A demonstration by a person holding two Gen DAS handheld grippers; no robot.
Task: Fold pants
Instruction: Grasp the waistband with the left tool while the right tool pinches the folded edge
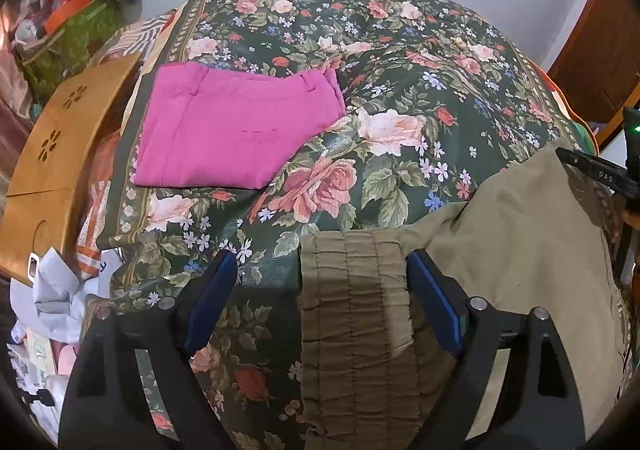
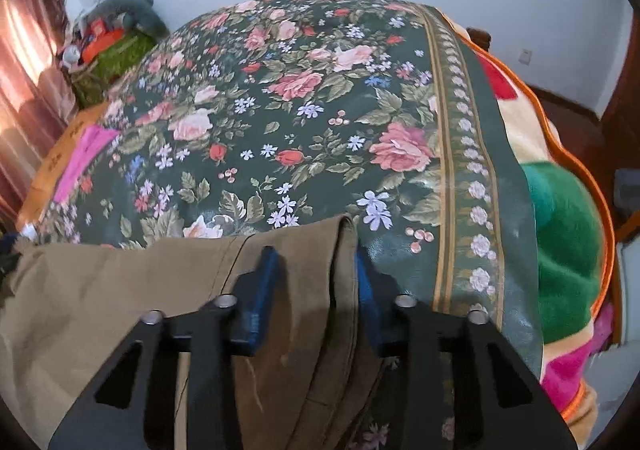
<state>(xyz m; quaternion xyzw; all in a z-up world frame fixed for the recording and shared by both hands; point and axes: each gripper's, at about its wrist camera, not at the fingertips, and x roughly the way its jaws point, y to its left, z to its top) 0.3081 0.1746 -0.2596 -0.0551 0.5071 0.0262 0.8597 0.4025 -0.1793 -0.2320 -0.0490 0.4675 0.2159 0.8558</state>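
A dark green bedspread printed with roses [image 1: 400, 61] serves as the folding surface. The olive-khaki cotton pants [image 1: 512, 234] lie along its near edge; the left gripper [image 1: 320, 286] gapes wide astride the gathered waistband, gripping nothing (probably lining up), while the right gripper [image 2: 316, 282] straddles the hem end, partly closed, grip unclear. Folded magenta pants [image 1: 236, 125] sit aside, apparently finished.

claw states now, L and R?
Left claw: open, straddling the khaki pants waistband, not clamped.
Right claw: partly closed around the pants' edge; firm grip cannot be told.

Olive-khaki pants [image 1: 500, 234], magenta pants [image 1: 236, 125], dark-green floral bedspread [image 1: 400, 49]
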